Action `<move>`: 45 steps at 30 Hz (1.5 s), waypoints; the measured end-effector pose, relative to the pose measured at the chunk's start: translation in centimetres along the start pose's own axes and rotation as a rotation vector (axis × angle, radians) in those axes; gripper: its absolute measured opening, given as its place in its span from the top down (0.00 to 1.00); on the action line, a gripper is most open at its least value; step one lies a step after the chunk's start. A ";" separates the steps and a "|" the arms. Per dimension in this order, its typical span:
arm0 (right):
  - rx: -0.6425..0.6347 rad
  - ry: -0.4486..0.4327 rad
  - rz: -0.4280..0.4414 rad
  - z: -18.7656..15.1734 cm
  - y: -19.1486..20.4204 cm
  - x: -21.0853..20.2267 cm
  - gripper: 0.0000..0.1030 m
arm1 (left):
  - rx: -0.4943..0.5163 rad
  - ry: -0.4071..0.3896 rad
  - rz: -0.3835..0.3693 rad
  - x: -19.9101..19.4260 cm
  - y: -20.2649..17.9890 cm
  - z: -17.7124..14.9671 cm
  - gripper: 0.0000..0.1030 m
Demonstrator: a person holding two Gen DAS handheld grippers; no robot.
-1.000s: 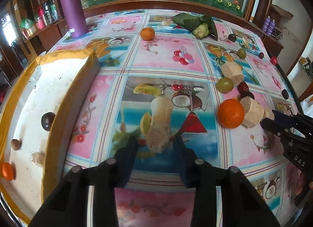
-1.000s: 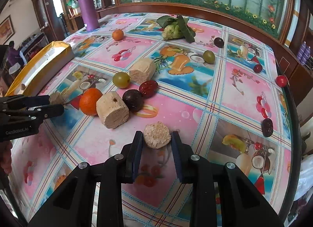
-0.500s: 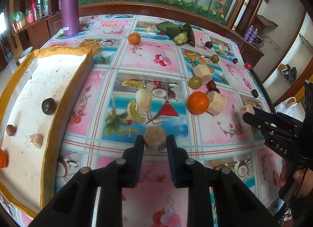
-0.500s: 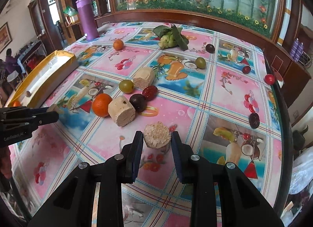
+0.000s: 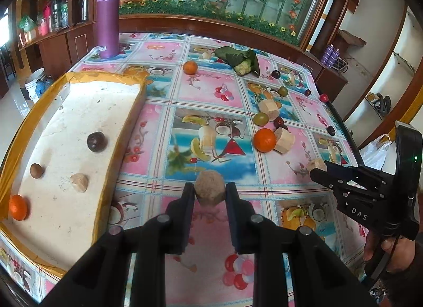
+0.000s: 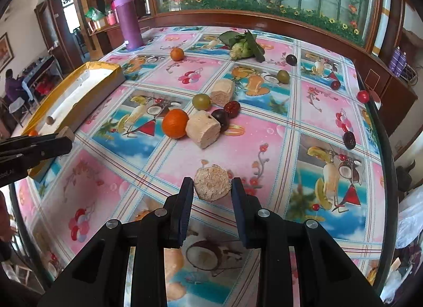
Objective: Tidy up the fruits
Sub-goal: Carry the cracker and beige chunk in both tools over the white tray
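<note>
My left gripper (image 5: 209, 188) is shut on a tan, rough chunk (image 5: 210, 196), held above the patterned tablecloth, right of the yellow-rimmed tray (image 5: 124, 132). Inside the tray lie a dark round fruit (image 5: 97, 141), a small brown one (image 5: 37, 170), a tan piece (image 5: 79, 182) and an orange (image 5: 18, 207). My right gripper (image 6: 212, 182) is shut on a round, crumbly tan chunk (image 6: 211, 188), also off the table. In the right wrist view the left gripper (image 6: 66, 136) shows at the left edge, beside the tray (image 6: 79, 106).
A cluster sits mid-table: an orange (image 6: 175, 123), a tan cylinder (image 6: 203, 128), a dark plum (image 6: 220, 118), a red date (image 6: 232, 108), a green grape (image 6: 201, 101). Farther back are a leafy cauliflower (image 6: 244, 44) and a purple tumbler (image 6: 128, 20). Small fruits lie near the right table edge (image 6: 380, 132).
The left gripper's jaws closed on the tan chunk that lay on the cloth and lifted it. The right gripper kept its chunk and rose; the table looks farther away in both views.
</note>
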State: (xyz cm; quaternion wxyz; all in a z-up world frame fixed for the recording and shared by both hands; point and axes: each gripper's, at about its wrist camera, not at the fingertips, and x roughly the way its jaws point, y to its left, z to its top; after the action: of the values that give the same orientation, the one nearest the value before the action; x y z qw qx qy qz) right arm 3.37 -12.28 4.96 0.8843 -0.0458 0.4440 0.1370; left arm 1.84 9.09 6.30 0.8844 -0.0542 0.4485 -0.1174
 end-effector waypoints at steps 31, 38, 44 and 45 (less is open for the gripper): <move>-0.204 -0.034 0.183 13.4 20.2 6.9 0.73 | -0.129 -0.018 0.182 -1.2 19.2 3.9 0.74; -0.203 0.018 0.173 15.0 22.3 11.2 0.73 | -0.160 0.012 0.169 1.0 20.8 5.5 0.74; -0.223 0.052 0.159 15.3 23.2 13.6 0.73 | -0.171 0.064 0.161 3.0 21.7 5.7 0.74; -0.223 0.057 0.157 15.3 23.2 14.0 0.72 | -0.169 0.071 0.162 3.3 21.8 5.7 0.74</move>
State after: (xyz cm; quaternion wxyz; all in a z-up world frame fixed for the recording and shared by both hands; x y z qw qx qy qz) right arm 16.54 15.90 3.97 0.8473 -0.1129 0.4533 0.2526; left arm 11.79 29.23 2.75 0.8669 -0.0880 0.4906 -0.0089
